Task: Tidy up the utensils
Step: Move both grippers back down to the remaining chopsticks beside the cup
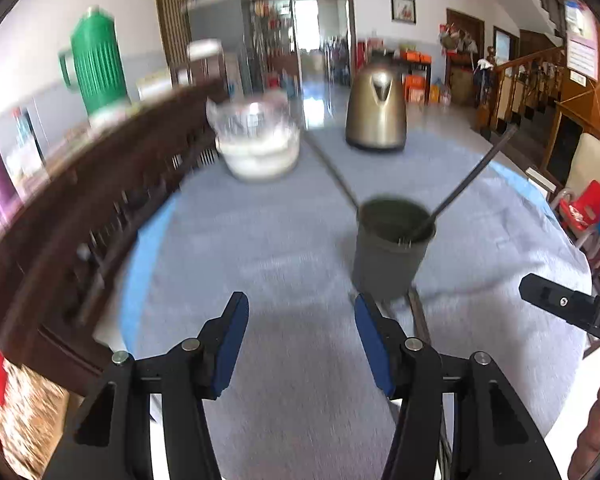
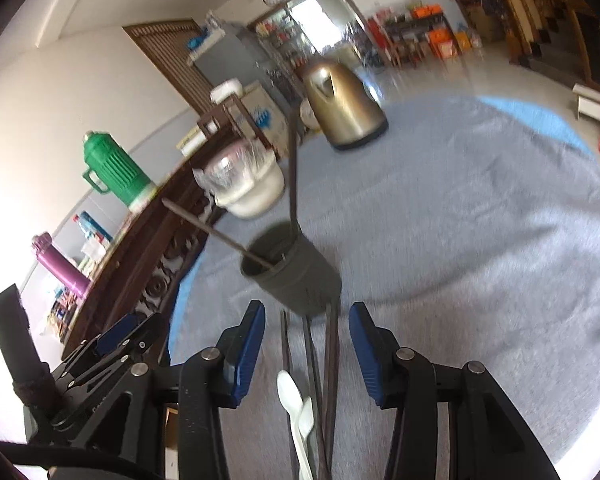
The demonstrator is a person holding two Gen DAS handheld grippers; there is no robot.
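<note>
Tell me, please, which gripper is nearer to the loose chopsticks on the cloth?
Right. The right gripper hangs directly over the loose chopsticks, jaws open astride them; the left gripper sits off to their left.

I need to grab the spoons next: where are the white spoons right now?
In the right wrist view, the white spoons lie on the grey tablecloth between the right hand-held gripper's open fingers, beside the loose chopsticks, on the near side of the dark utensil cup.

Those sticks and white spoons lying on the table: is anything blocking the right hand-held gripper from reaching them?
Nothing visible does. The chopsticks and white spoons lie on the grey cloth right between the open fingers of the right hand-held gripper. The dark holder cup stands just beyond them.
</note>
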